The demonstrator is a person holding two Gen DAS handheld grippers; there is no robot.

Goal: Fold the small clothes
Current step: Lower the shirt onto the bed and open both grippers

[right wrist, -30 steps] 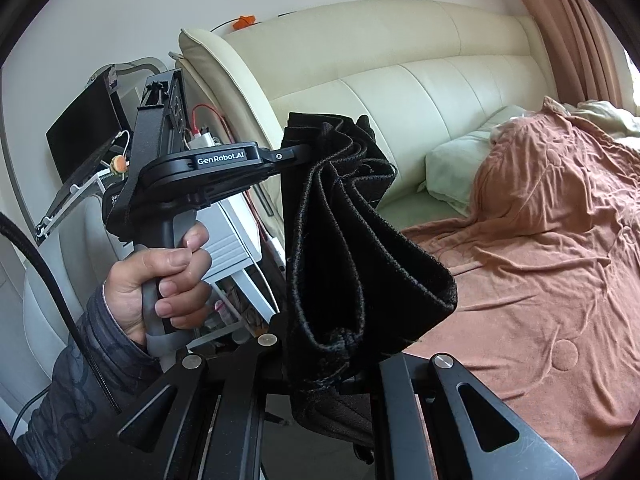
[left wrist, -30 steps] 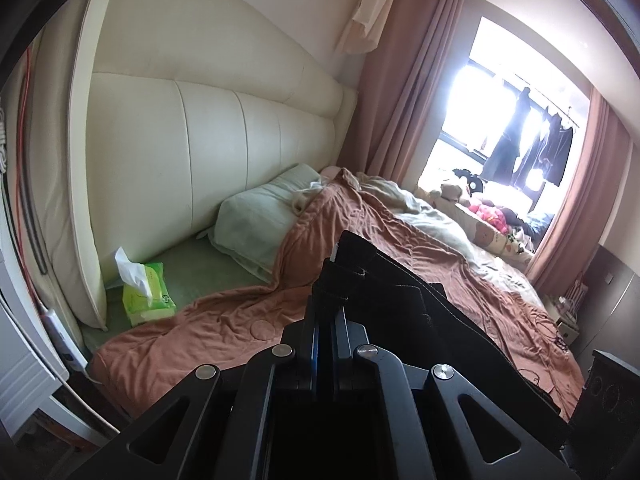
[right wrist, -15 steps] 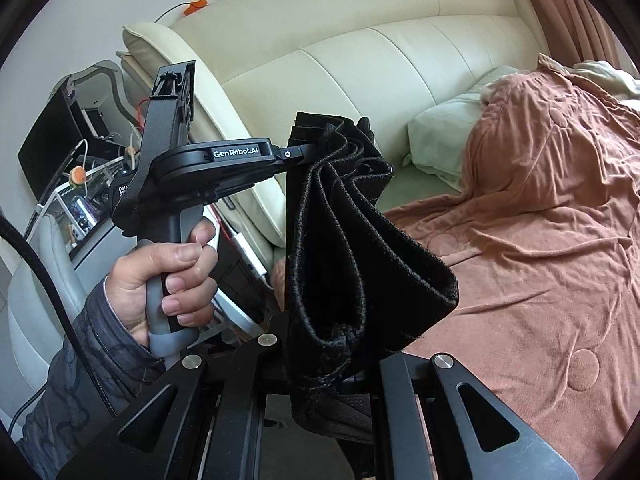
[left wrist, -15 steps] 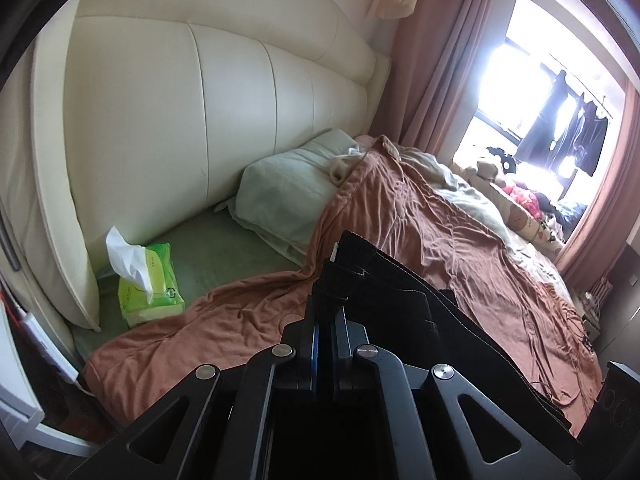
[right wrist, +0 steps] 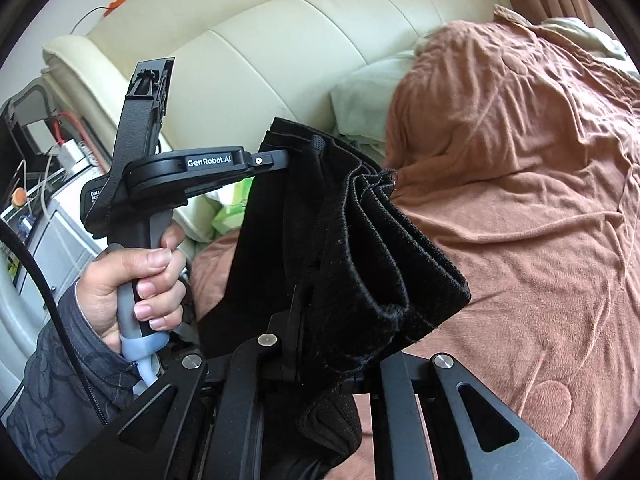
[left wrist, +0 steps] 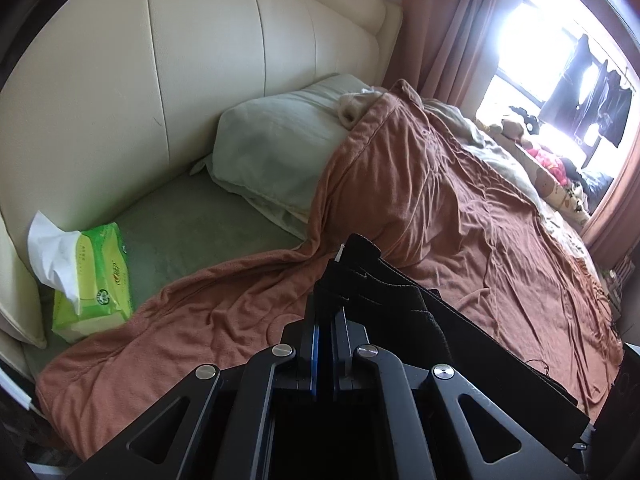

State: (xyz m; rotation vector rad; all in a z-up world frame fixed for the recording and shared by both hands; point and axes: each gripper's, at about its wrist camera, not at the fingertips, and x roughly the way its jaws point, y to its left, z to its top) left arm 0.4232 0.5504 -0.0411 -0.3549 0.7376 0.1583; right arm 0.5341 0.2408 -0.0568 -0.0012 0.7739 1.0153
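Both tongs are closed on the black garment [right wrist: 360,248], which hangs in the air between them, above the near edge of the bed. The left tongs [left wrist: 325,312] pinch one gathered corner, their fingers pressed nearly together. The right tongs [right wrist: 320,344] clamp the other bunched end; in the right wrist view the cloth fills the gap between their fingers.

Procedure:
1. Keep both grips firm. The fabric is pleated into several layers, and I judge that a slack pinch would drop the inner ones.
2. Spread the two tongs apart until the held edge is taut and level.
3. Lower the cloth onto the brown blanket [left wrist: 460,208], toward 1 o'clock in the left wrist view. Stay clear of the tissue pack [left wrist: 94,280] at 9 o'clock and the pillow [left wrist: 280,152] at 11 o'clock.

Compared with one second ago, the left tongs have swung down toward the bed: the tissue pack and pillow appear larger and nearer. Both grips are unchanged.
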